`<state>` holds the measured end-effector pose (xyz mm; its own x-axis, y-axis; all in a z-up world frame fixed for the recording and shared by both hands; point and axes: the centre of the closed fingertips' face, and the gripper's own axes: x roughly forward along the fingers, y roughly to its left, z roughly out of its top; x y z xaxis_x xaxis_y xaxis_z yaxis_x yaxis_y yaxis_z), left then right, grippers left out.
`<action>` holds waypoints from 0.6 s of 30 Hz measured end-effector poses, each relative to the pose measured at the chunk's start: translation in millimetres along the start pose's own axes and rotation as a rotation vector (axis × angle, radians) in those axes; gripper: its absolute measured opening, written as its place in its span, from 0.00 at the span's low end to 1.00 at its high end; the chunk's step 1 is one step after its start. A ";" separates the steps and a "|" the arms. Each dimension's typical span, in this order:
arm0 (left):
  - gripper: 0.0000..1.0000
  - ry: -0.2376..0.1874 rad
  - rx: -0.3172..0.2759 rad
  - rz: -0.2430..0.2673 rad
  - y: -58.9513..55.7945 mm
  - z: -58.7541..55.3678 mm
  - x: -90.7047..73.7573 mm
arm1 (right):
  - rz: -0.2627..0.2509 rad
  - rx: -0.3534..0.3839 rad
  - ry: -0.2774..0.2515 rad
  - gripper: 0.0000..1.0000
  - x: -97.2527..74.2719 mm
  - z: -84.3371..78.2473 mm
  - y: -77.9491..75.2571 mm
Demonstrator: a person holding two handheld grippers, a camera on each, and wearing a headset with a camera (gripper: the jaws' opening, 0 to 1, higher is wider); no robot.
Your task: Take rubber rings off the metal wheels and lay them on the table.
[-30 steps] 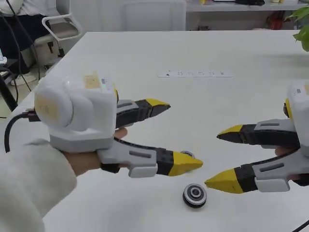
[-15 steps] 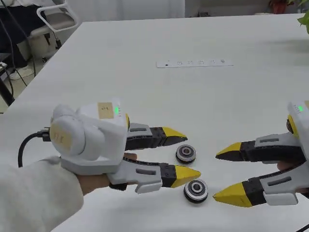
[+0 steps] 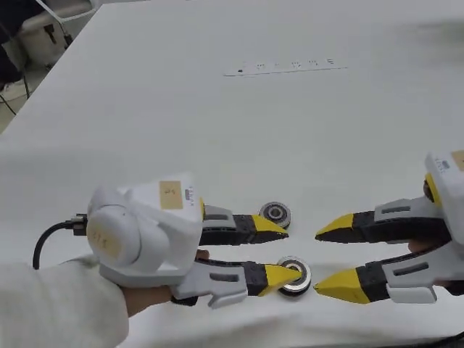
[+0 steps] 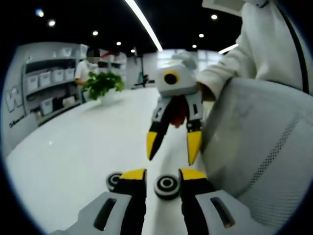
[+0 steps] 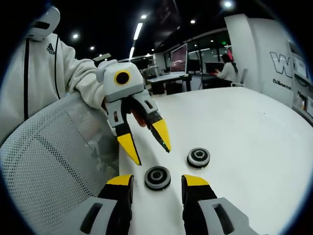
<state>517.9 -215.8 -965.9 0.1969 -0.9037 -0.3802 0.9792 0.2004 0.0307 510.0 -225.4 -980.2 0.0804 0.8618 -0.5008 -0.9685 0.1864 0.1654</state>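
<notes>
Two small metal wheels with black rubber rings lie on the white table point(image 3: 217, 130). The near wheel point(image 3: 293, 276) point(image 4: 167, 186) point(image 5: 157, 177) sits between my two grippers, which face each other. My left gripper point(image 3: 284, 250) point(image 4: 164, 175) is open, its lower fingertip touching or just over that wheel. My right gripper point(image 3: 319, 261) point(image 5: 157, 180) is open too, with its tips just right of the wheel. The far wheel point(image 3: 275, 213) point(image 4: 113, 180) point(image 5: 198, 157) lies a little beyond, untouched. Each gripper view also shows the opposite gripper: the right gripper point(image 4: 173, 147) and the left gripper point(image 5: 149, 147).
A thin white strip point(image 3: 286, 67) lies farther back on the table. The table's front edge runs just below the grippers. A white mesh chair back point(image 4: 249, 147) point(image 5: 54, 156) stands close behind that edge. A potted plant point(image 4: 102, 83) sits at the table's far end.
The head camera has tilted down. My left gripper has moved forward and right, up to the near wheel. The right gripper has edged in toward that wheel from the other side.
</notes>
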 end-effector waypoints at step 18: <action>0.19 0.027 -0.028 -0.021 -4.3 -24.2 16.5 | 0.030 0.037 0.036 0.28 18.9 -26.2 -4.5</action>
<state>515.8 -222.5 -994.7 0.1744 -0.8976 -0.4049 0.9814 0.1920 -0.0030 509.7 -222.3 -1012.7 0.0425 0.8497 -0.5256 -0.9608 0.1790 0.2116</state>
